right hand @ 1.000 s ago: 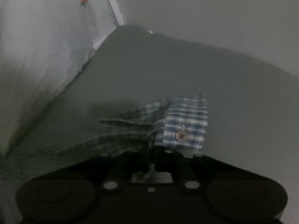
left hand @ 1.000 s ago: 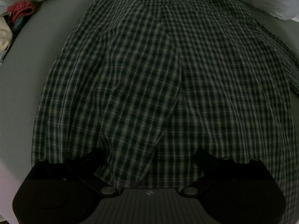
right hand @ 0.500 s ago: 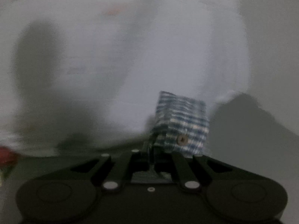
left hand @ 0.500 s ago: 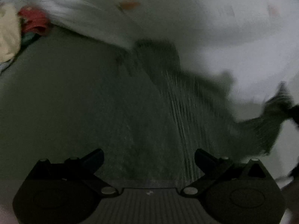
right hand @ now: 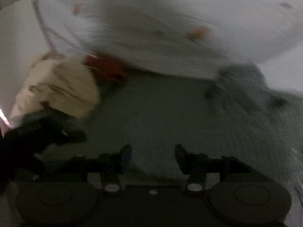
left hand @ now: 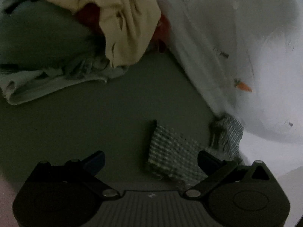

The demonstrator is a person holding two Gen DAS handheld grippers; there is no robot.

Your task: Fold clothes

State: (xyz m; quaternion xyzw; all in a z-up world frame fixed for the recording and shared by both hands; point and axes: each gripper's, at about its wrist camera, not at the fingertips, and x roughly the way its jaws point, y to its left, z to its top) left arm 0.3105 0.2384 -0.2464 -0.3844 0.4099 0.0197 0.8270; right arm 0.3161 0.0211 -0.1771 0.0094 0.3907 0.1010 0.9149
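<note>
Now: right gripper [right hand: 152, 156] opening, empty, checked shirt [left hand: 170, 158] cuff released; left gripper [left hand: 150, 159] wide open; sleeve fold apparently laid; unfolded pile [left hand: 125, 24] far left.

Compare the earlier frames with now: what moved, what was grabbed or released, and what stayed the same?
The right gripper had been shut on the plaid shirt's buttoned cuff; now its jaws are opening with nothing between them. Both cameras swung away from the spread shirt toward the pile of clothes beside the white bedding. The plaid shirt now shows only at the frame edge. The left gripper stayed open and empty.
</note>
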